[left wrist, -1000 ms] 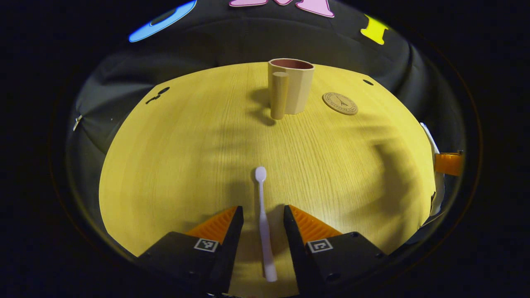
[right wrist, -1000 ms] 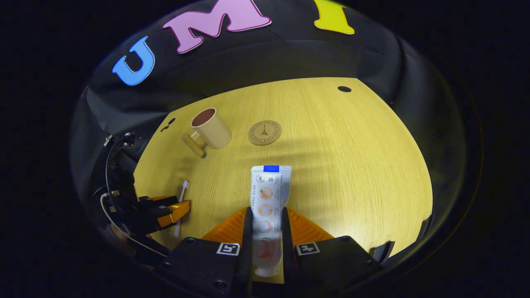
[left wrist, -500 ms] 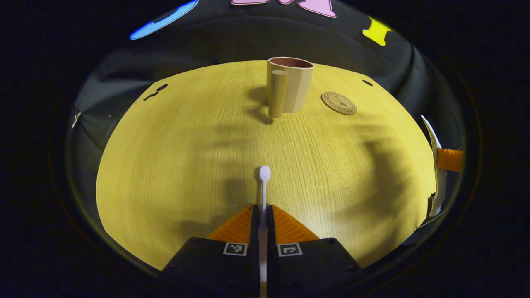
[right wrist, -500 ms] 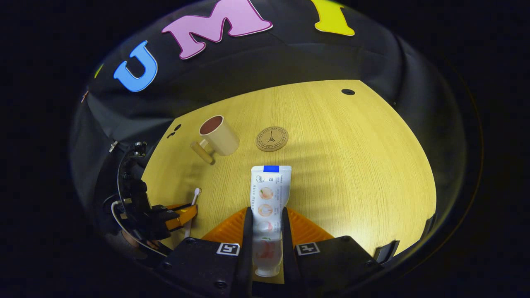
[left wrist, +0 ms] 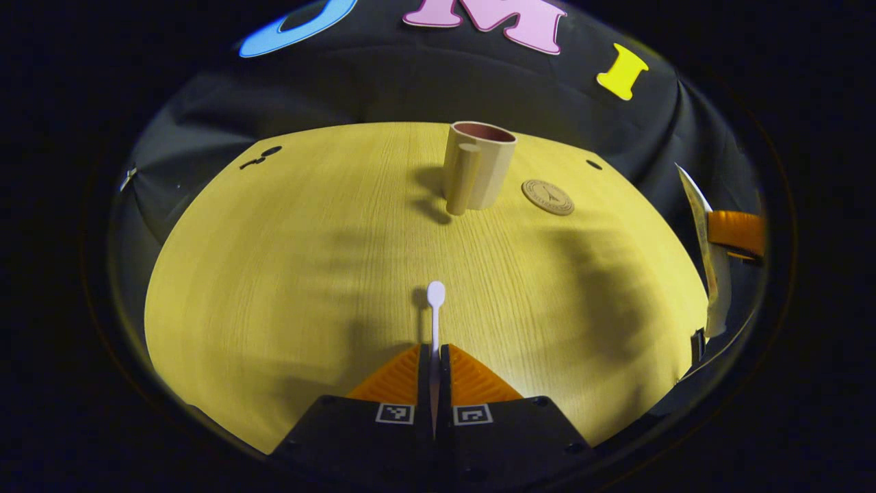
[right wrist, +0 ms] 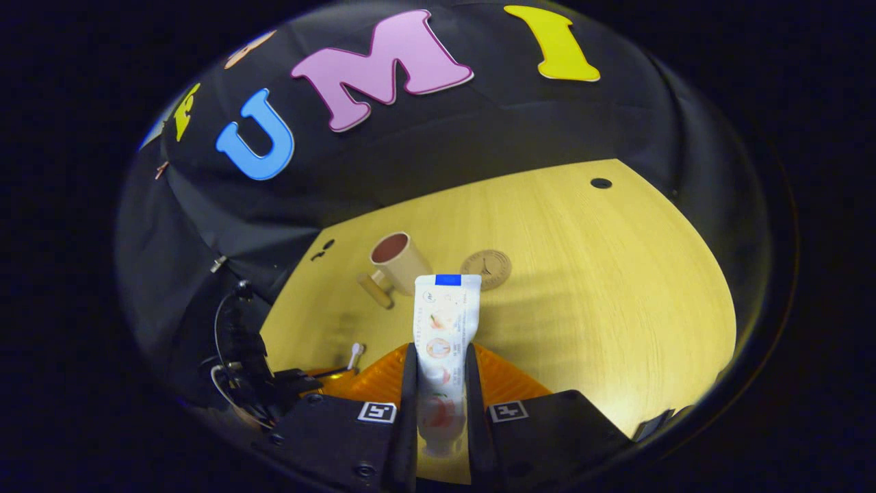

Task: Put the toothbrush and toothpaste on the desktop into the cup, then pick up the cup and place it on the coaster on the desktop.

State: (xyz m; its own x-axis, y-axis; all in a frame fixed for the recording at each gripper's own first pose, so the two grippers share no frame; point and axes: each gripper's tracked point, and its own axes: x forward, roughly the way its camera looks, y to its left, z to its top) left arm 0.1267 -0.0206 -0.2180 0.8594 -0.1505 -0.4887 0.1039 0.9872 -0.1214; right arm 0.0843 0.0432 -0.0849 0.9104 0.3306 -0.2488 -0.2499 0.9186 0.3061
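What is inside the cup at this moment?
The cup looks empty near its rim: only a dark reddish inner wall shows. Its bottom is hidden by the wall. The toothbrush and toothpaste are outside, each clamped in a gripper.

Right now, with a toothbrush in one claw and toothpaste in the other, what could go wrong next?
The left gripper pinches the thin toothbrush low on its handle, so it might twist or slip. The toothpaste sticks far out of the right gripper and could knock the cup over. The cup's handle faces the left gripper and could get bumped.
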